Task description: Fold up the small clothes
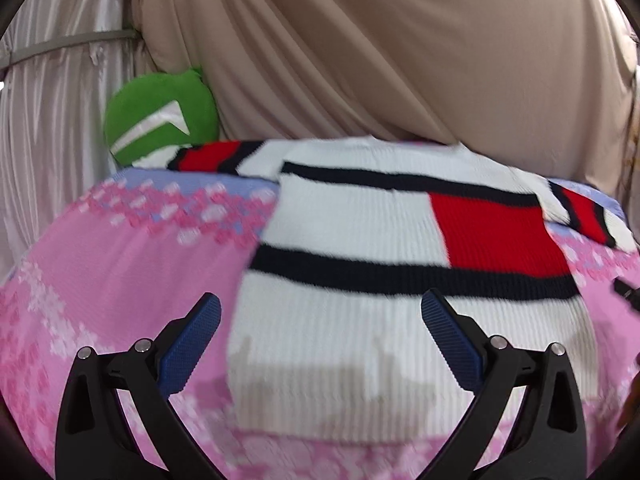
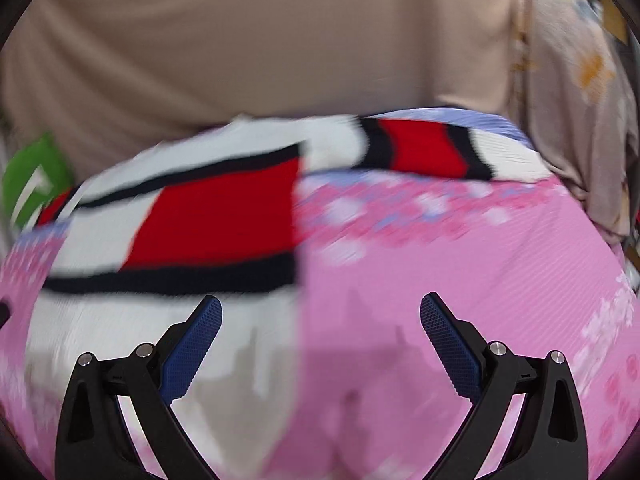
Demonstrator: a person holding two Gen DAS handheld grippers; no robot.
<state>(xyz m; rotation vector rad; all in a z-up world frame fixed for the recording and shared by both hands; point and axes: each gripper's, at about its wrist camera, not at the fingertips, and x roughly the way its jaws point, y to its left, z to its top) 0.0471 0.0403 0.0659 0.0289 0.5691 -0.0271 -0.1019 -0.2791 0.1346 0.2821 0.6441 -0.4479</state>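
A small white knit sweater [image 1: 352, 220] with black stripes and a red block lies spread on a pink flowered bedsheet [image 1: 120, 264]. Its sleeves reach out to the far left and far right. My left gripper [image 1: 320, 312] hovers open over the sweater's near hem, nothing between its blue pads. In the right wrist view the same sweater [image 2: 192, 216] fills the left half, its right edge running down the middle. My right gripper [image 2: 320, 312] is open above that edge, with the left finger over the knit and the right finger over the pink sheet [image 2: 460, 264]. That view is blurred.
A green plush cushion [image 1: 160, 120] sits at the far left of the bed against pale curtains [image 1: 48, 120]. A beige draped cloth [image 1: 380, 48] hangs behind the bed. A light flowered fabric [image 2: 580, 100] hangs at the far right.
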